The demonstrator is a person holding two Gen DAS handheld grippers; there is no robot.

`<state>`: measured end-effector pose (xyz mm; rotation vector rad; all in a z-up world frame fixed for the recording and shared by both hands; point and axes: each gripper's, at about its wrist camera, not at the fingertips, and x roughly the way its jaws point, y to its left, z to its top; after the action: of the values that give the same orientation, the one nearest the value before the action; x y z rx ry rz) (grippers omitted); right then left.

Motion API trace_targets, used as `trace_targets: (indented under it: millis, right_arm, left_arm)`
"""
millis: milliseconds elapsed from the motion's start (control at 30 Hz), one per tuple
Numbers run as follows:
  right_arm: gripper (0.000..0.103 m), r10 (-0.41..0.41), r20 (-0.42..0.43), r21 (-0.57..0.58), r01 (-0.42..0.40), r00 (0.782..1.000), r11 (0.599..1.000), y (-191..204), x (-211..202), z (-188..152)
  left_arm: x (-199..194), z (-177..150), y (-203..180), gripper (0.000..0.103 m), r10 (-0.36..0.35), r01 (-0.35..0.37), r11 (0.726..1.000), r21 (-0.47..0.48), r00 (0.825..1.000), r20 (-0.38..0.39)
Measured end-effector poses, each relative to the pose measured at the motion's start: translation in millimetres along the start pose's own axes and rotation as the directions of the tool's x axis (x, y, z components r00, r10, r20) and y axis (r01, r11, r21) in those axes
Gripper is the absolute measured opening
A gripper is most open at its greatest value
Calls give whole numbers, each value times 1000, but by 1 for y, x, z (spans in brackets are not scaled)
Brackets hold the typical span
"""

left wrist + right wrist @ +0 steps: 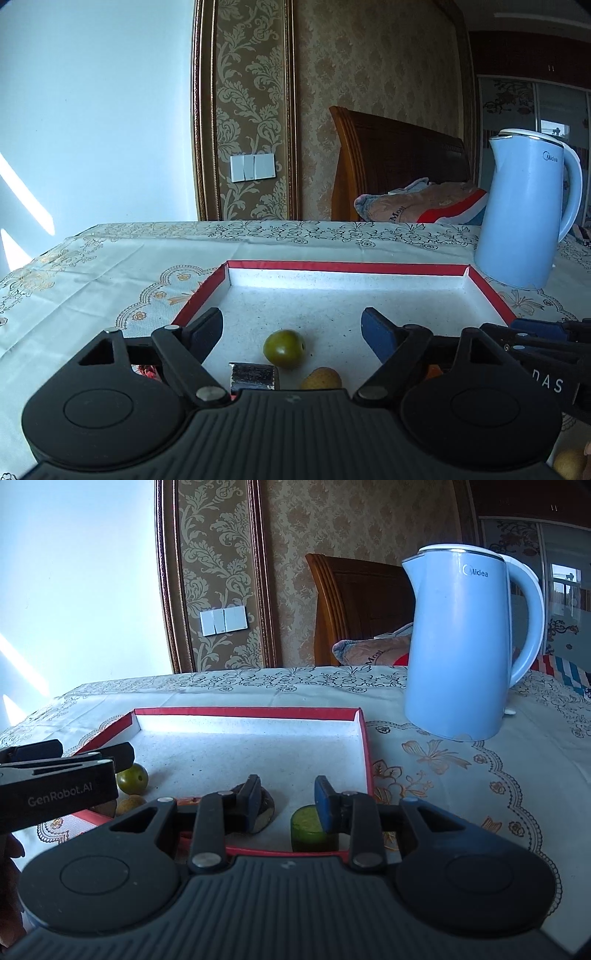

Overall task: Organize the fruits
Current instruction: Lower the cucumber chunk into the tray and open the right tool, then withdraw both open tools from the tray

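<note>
My left gripper (293,332) hangs released over the near end of the red-rimmed tray (347,267), jaws spread wide and gripping nothing. A green fruit (284,348) lies free on the tray's white floor just below the gap between the fingers. Just in front of it, half hidden by the gripper body, sit a yellowish fruit (320,378) and a shiny metal cylinder (253,376). Another yellowish fruit (569,461) shows at the lower right edge of this view, off the tray.

My right gripper (289,803) is clenched to a narrow gap above the tray's near right corner, and I see nothing caught between its pads. A short green cylinder (308,830) stands in the tray beneath its right finger; a dark, glossy object (266,808) that I cannot identify sits behind its left finger.

The tray rests on a floral tablecloth (110,266). A pale blue kettle (458,646) stands upright beyond the tray's far right corner, apart from it. Behind the table are a wooden headboard (391,162) and patterned wallpaper (251,92).
</note>
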<state>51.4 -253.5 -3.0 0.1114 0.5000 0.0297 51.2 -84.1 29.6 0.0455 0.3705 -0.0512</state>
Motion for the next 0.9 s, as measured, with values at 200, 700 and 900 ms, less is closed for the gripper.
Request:
trace_targets:
  millis: [200, 700, 900]
  right_arm:
    - [30, -8, 21, 36, 7, 1000, 999, -8, -9, -2]
    - [32, 43, -6, 127, -42, 999, 991, -56, -69, -35]
    - [43, 59, -38, 91, -56, 998, 994, -59, -93, -52]
  left_arm:
    - [-5, -4, 1, 82, 10, -10, 1000, 9, 1000, -4]
    - [-52, -39, 68, 82, -29, 19, 995, -93, 994, -108]
    - [-55, -53, 77, 82, -45, 29, 993, -115, 989, -139]
